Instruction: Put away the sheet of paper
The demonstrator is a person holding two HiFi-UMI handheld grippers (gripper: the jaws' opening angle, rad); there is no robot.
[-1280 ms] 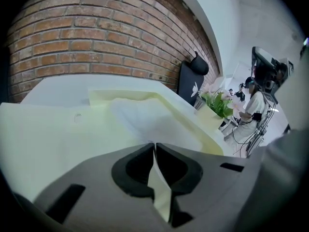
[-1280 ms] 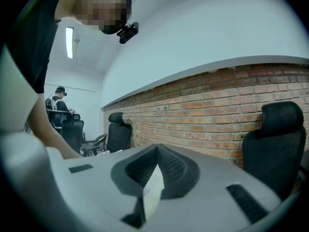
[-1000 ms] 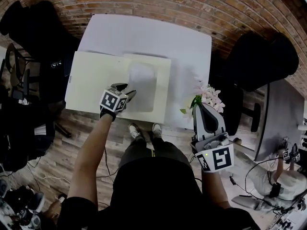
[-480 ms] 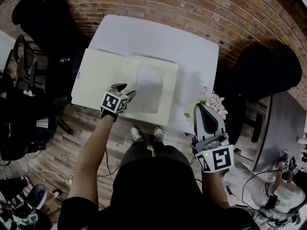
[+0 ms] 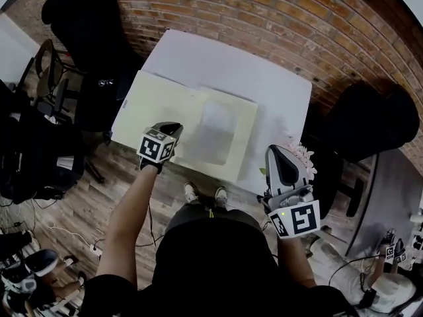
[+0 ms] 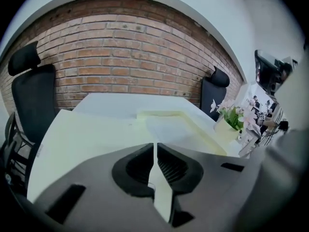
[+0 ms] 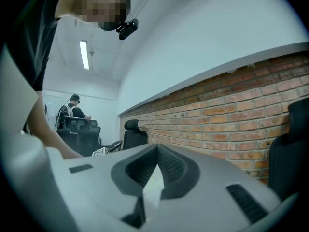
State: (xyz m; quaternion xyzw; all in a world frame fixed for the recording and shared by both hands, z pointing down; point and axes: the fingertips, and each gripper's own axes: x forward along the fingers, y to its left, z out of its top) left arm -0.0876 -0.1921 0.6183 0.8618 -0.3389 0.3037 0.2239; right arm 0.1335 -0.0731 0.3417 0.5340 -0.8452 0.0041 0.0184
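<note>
Pale-yellow folder (image 5: 162, 104) open on counter (image 5: 225, 61), sheet of paper (image 5: 213, 127) inside. We see left hand-held gripper (image 5: 173, 128) closing at folder's near edge, nothing between jaws; right hand-held gripper (image 5: 281, 158) pinched together, empty.

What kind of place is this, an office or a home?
Probably an office or lab workroom: black office chairs stand beside a white table holding a pale yellow folder, and cables run over the wood floor.
</note>
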